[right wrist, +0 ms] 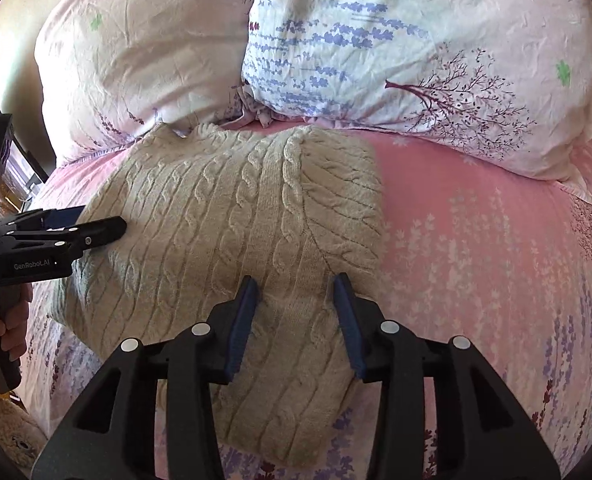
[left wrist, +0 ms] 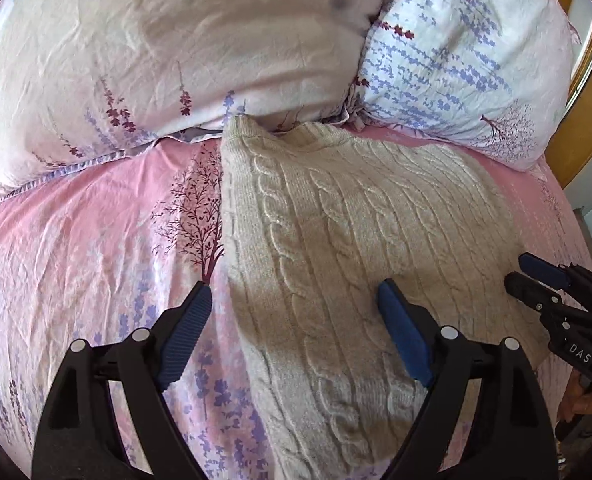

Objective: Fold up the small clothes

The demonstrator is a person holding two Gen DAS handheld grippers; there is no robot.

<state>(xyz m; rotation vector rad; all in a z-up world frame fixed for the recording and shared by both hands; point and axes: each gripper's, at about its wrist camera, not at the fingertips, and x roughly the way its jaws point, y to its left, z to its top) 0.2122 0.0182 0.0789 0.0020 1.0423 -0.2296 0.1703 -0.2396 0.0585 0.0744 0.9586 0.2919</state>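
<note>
My left gripper (left wrist: 294,296) is wide open. Its blue ribbed pads (left wrist: 188,328) touch nothing. Under it lies the sweater (left wrist: 336,240), soft and cream, with twisty rope bumps knitted all over. One black finger hangs over the sweater, the other over the pink sheet (left wrist: 76,260) just left of it.

My right gripper (right wrist: 296,292) is partly open, and I see nothing pinched in it. The sweater (right wrist: 224,216) lies folded right under and ahead of it, on the bed. A folded flap with slanted ropes sits just ahead of my right finger.

The pink sheet is thin and crinkly, with purple flowers and dark trees. Past the sweater sit two puffy pillows (right wrist: 396,40), wrinkled and flowery.
</note>
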